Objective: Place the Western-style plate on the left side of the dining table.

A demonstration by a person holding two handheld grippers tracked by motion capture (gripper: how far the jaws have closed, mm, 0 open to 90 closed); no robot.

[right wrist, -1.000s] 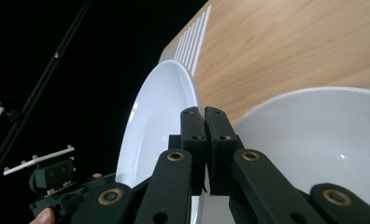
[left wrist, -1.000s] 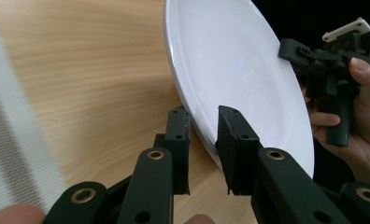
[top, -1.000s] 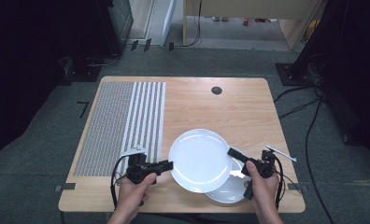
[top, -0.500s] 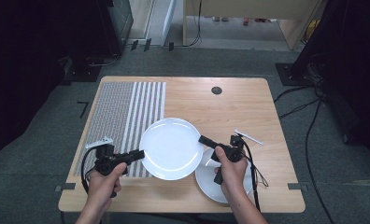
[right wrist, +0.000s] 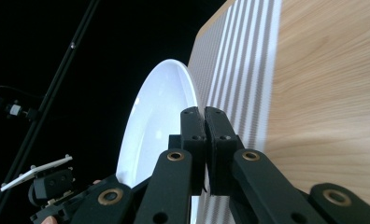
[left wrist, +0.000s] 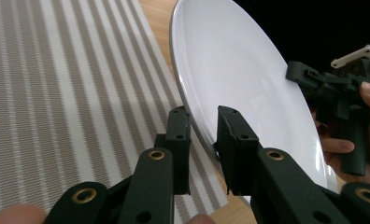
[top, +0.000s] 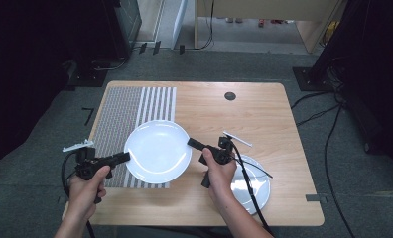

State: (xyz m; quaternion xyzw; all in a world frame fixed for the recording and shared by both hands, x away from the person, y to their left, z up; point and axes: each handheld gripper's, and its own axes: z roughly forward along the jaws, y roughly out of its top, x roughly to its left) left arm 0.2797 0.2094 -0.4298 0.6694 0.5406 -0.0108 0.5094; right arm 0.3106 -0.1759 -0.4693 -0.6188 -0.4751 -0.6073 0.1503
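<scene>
- While held between both grippers above the striped placemat [top: 135, 119], large white plate [top: 158, 150] looks lifted off the second plate [top: 251, 186], which lies flat on the table [top: 264, 114] well to the right of the placemat, beneath the right forearm.
- Judged roughly midway: separation from the other plate done, carry across to the placemat largely done, lowering and letting go not yet done.
- Seen from the high view hanging over the placemat's right edge, partly over bare wood; from the two gripper views, clear of the placemat rather than resting on it.
- Left gripper [left wrist: 202, 140]: jaws set a little apart, straddling the plate's near rim, one below against the placemat side, one over the white face; pads [left wrist: 232, 140] look close on the rim, though firm contact hard to confirm from the left gripper view.
- Right gripper [right wrist: 204, 135]: jaws drawn almost together, clamped on the thin rim at the plate's far side from the placemat's middle; fingertips [right wrist: 218, 133] meeting the edge seen side-on.
- Left to do, by judgement: shift further over the placemat, level, set down, then release both sides.
</scene>
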